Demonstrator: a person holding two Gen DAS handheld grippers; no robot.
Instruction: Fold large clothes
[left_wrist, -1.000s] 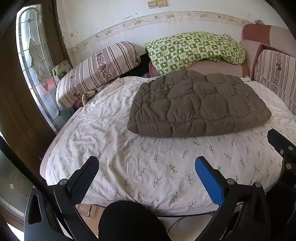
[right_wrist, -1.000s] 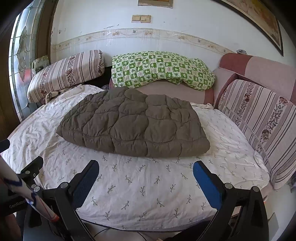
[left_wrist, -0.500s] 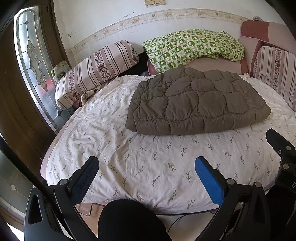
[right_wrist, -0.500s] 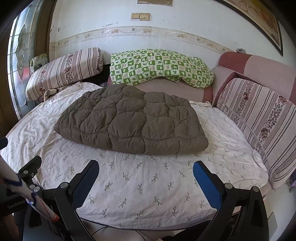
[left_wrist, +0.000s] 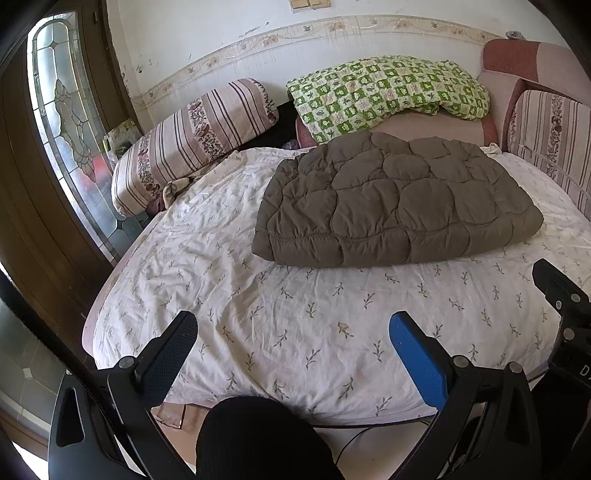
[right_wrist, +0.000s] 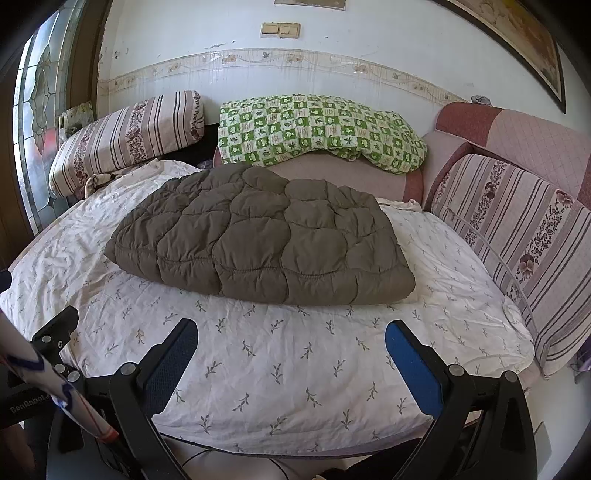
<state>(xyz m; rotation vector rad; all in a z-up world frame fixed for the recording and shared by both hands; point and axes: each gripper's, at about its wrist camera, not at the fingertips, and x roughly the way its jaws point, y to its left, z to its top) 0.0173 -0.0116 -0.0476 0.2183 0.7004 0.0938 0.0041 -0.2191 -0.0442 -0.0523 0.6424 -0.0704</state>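
A brown quilted padded garment (left_wrist: 395, 199) lies folded in a thick flat bundle on the bed's white floral sheet (left_wrist: 295, 325). It also shows in the right wrist view (right_wrist: 258, 236). My left gripper (left_wrist: 291, 332) is open and empty, held over the bed's near edge, well short of the garment. My right gripper (right_wrist: 290, 336) is open and empty, likewise over the near edge of the sheet (right_wrist: 295, 362) and apart from the garment. Part of the right gripper shows at the right in the left wrist view (left_wrist: 561, 291).
A green checked blanket (right_wrist: 314, 129) lies on the pink headboard cushion at the back. A striped bolster (right_wrist: 125, 136) sits at the back left, a striped cushion (right_wrist: 524, 236) along the right. A glass door (left_wrist: 66, 122) stands left of the bed.
Both grippers have moved a little closer to the bed and tilted, so the garment sits lower and nearer in both views. Both stay open and empty.
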